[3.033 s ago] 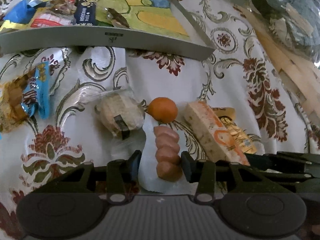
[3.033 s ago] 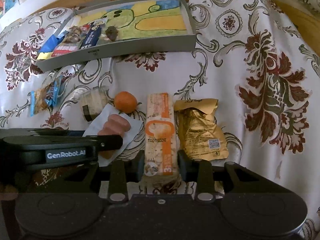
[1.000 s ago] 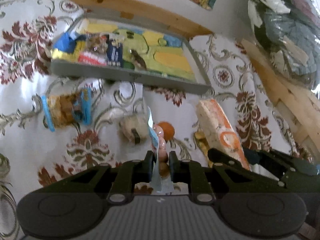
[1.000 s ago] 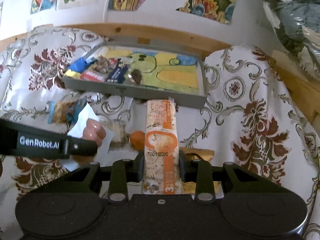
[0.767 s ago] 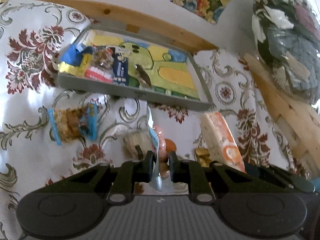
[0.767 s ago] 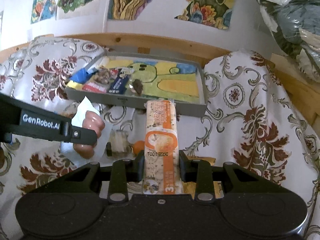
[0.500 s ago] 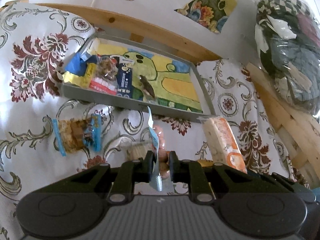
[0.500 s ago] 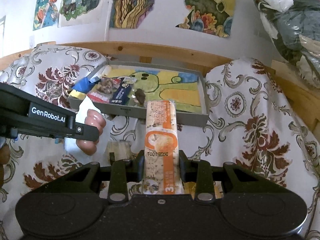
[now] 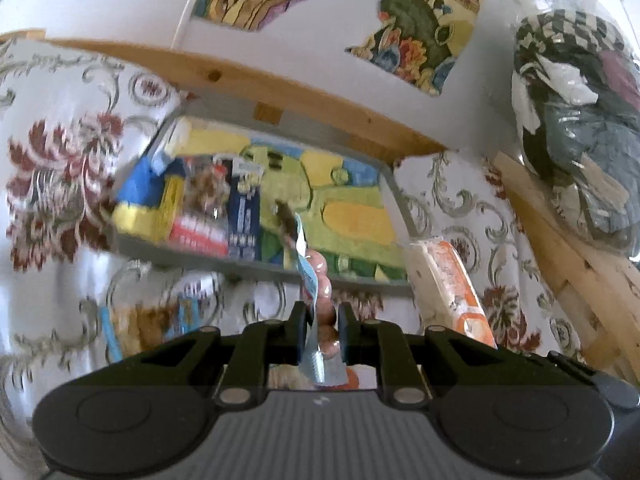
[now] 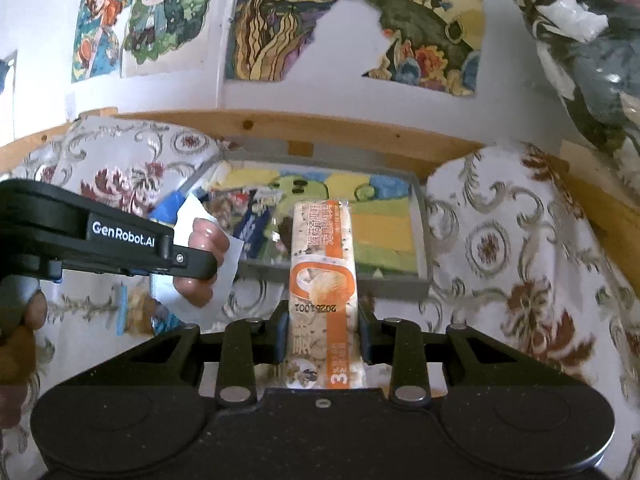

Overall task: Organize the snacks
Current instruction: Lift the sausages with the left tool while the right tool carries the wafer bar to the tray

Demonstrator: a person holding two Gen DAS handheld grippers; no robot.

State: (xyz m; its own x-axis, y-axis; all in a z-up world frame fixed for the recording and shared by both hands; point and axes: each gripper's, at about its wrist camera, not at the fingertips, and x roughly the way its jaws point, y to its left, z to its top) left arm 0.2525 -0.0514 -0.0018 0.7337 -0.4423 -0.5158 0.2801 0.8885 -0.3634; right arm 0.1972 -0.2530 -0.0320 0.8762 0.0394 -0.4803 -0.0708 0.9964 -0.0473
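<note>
Light: you have bright, soft daylight.
Blur: your left view smears the tray and cloth.
Glare: bagged bundle shines.
Edges: fisheye bends them, corners go black.

"GenRobot.AI" in white on left gripper arm. Orange-banded snack pack in right gripper: printed date "20261001" upside down, large "3" near bottom; other characters unreadable.

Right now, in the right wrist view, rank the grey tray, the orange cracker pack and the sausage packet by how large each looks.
1. Grey tray, widest though farthest back.
2. Orange cracker pack, in the right gripper; nearness to the camera inflates it.
3. Sausage packet, in the left gripper, which partly hides it, so its full extent is unsure.
</note>
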